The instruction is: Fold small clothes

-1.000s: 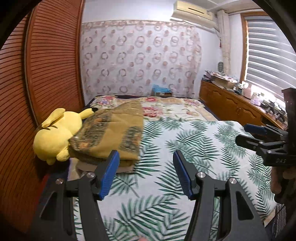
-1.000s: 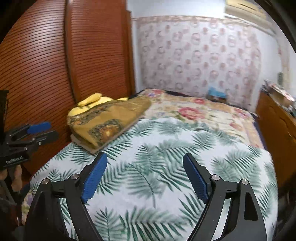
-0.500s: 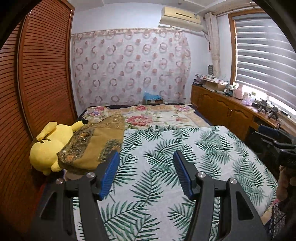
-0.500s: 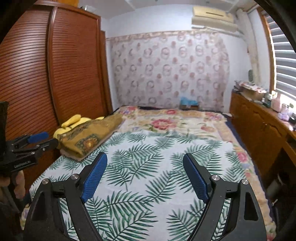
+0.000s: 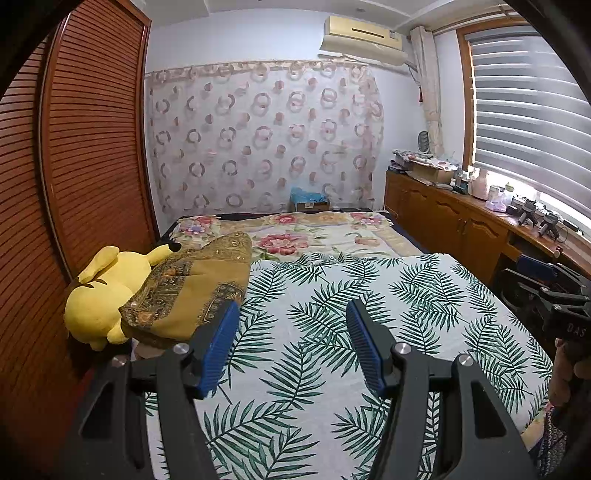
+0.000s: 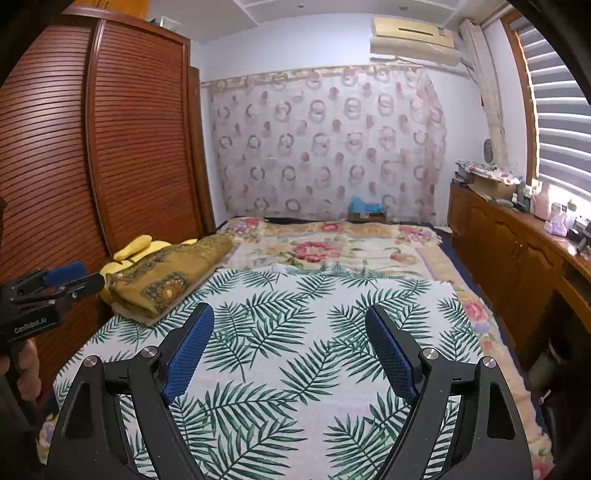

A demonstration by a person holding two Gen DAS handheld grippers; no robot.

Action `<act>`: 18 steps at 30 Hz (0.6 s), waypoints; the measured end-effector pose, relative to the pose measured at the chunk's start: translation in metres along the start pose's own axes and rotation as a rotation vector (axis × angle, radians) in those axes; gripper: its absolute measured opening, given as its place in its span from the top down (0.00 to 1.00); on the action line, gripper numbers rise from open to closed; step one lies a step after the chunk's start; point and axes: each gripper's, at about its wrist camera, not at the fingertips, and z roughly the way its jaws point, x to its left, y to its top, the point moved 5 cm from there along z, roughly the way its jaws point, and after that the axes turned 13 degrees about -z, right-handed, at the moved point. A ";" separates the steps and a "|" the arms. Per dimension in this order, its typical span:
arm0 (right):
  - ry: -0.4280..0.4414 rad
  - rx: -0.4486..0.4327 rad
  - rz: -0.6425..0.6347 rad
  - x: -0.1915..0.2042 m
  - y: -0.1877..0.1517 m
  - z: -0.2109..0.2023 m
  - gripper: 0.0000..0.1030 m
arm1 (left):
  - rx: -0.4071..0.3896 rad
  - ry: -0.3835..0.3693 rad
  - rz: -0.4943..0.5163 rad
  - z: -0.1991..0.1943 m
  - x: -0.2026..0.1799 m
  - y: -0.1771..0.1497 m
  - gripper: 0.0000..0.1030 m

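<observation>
Folded cloth beside plush toy

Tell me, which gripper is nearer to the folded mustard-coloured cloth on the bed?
Left. The left gripper hangs just beside the folded cloth, its left finger overlapping the cloth's edge in the left wrist view. The right gripper is further off, with bare bedspread between.

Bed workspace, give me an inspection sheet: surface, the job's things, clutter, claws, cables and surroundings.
Surface: palm-leaf sheet over a floral blanket.
Job's things: folded mustard patterned cloth at the bed's left edge; whether it is clothing cannot be told.
Clutter: yellow plush toy beside the cloth.
Claws: left claw open, holding nothing; right claw open wider, holding nothing.
Cables: nothing seen on the bed.
Surroundings: slatted wardrobe, wooden cabinets, window blind, air conditioner.
</observation>
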 end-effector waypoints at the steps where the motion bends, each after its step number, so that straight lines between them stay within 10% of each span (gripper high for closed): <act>1: -0.001 0.000 0.001 0.000 0.000 0.000 0.17 | 0.001 -0.001 -0.001 0.000 0.000 0.000 0.42; 18: -0.004 -0.001 0.009 0.001 -0.002 -0.002 0.17 | 0.002 0.002 -0.003 0.000 0.001 -0.001 0.42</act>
